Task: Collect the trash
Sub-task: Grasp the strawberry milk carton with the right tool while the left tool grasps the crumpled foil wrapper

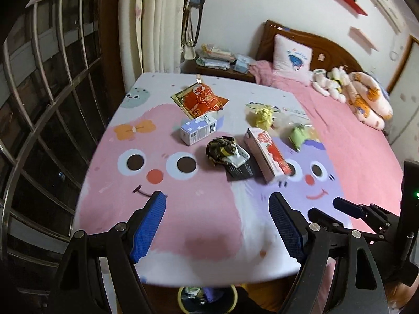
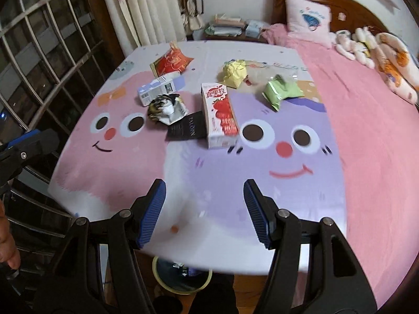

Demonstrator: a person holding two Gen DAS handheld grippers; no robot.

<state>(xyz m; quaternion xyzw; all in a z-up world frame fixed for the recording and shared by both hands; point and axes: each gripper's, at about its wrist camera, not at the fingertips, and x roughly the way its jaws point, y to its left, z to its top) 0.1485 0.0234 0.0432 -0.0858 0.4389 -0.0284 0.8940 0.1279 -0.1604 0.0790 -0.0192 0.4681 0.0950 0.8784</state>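
Observation:
Trash lies scattered on a cartoon-print cloth point(image 2: 288, 196) over the bed. A strawberry milk carton point(image 2: 220, 115) lies beside a black card point(image 2: 187, 129) and a crumpled dark wrapper point(image 2: 165, 108). Farther off are a white-purple box point(image 2: 159, 87), a red snack bag point(image 2: 171, 61), a yellow paper ball point(image 2: 234, 72) and a green packet point(image 2: 280, 93). The same carton point(image 1: 267, 154), wrapper point(image 1: 225, 150) and box point(image 1: 199, 129) show in the left wrist view. My left gripper point(image 1: 217, 201) and right gripper point(image 2: 204, 187) hover open and empty over the cloth's near edge.
A round bin point(image 2: 180, 277) with trash in it stands on the floor below the bed's near edge. A barred window point(image 1: 39, 104) is on the left; a nightstand point(image 1: 222, 65) with clutter sits beyond. Pillows and plush toys point(image 1: 361, 96) lie on the pink sheet at right.

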